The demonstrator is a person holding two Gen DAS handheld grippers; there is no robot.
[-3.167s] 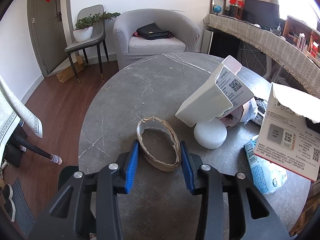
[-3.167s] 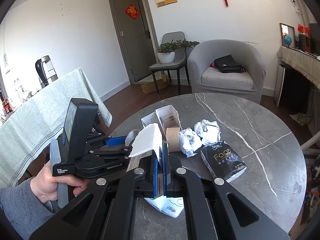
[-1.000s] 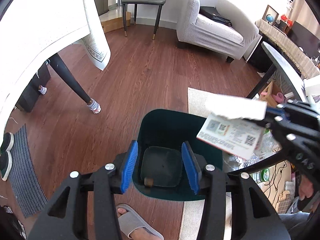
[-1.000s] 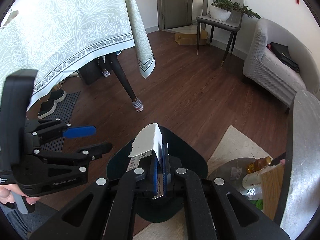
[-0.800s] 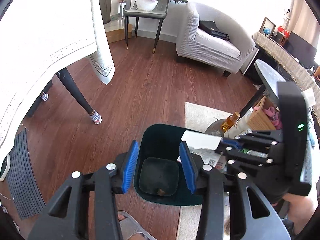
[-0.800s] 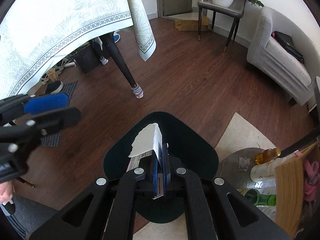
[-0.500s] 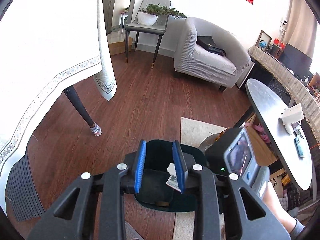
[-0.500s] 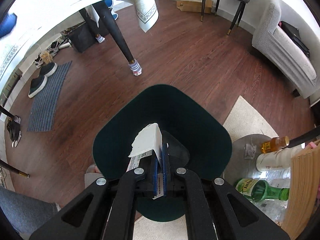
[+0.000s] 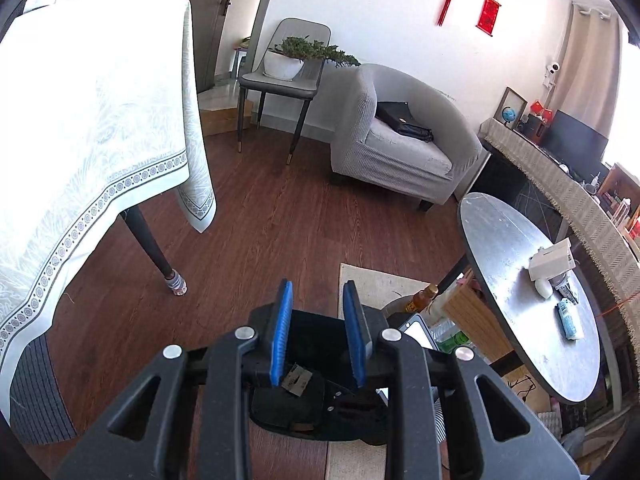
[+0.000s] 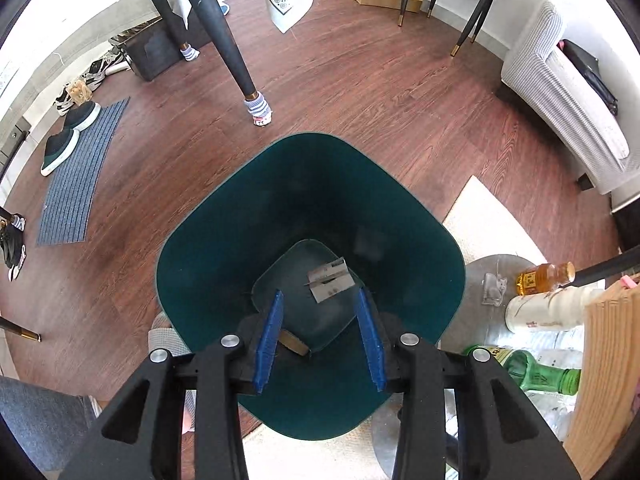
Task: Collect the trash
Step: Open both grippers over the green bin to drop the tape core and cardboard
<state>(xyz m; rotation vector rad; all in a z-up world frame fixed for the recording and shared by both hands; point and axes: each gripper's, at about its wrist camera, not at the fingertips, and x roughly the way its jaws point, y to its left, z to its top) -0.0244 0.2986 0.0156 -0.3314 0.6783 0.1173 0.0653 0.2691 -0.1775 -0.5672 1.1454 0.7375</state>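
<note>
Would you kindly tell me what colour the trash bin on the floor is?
The trash bin is dark teal green, shown best in the right wrist view.

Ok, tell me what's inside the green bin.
Inside the green bin, a torn piece of box card lies on the bottom, with a brown cardboard ring at the near edge. The right gripper covers part of the floor.

Likely a home living room: armchair (image 9: 400, 140), tableclothed table (image 9: 92, 120).
</note>
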